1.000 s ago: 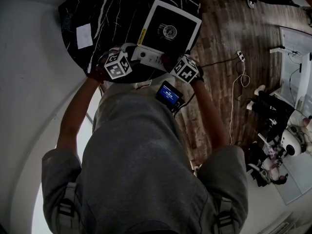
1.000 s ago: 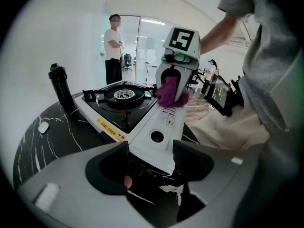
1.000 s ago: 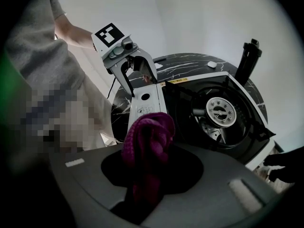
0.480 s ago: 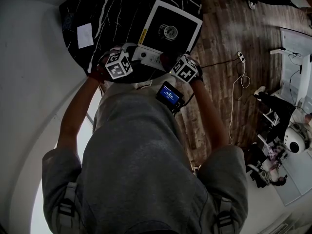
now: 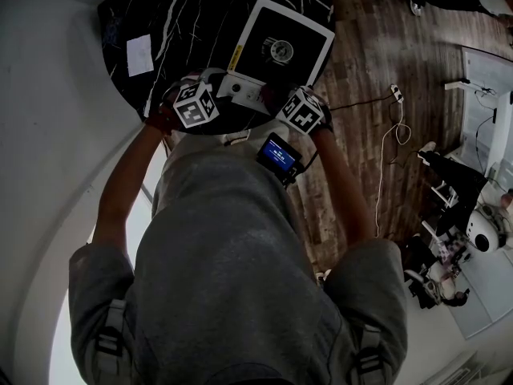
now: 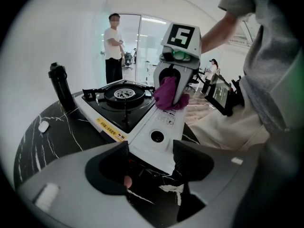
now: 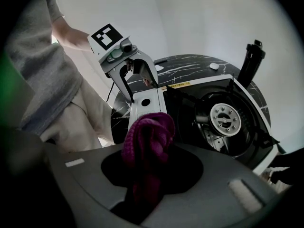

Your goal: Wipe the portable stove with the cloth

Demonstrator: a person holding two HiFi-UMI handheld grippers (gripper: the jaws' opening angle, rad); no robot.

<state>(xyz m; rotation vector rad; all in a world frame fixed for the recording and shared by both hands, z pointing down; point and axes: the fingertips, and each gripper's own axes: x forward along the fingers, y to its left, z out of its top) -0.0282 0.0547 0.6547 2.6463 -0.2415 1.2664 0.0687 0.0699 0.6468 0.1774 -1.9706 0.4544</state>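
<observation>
The portable stove (image 5: 276, 50), white with a black top and a round burner, sits on a black marble table (image 5: 176, 22). My right gripper (image 5: 282, 99) is shut on a bunched purple cloth (image 7: 147, 144) and holds it against the stove's white control end (image 6: 161, 127). In the left gripper view the cloth (image 6: 167, 95) hangs from the right gripper (image 6: 173, 87) onto that panel. My left gripper (image 6: 151, 158) is open, its jaws on either side of the near corner of the stove (image 6: 123, 103). The right gripper view shows the left gripper (image 7: 137, 82) arched over that end.
A black bottle (image 6: 61, 87) stands beyond the stove, with a small white object (image 6: 43, 126) lying near it. A white card (image 5: 139, 56) lies on the table's left. A person (image 6: 113, 46) stands in the background. A cable (image 5: 393, 127) lies on the wooden floor at right.
My right gripper with the cloth has edged slightly up toward the stove. The left gripper has hardly moved.
</observation>
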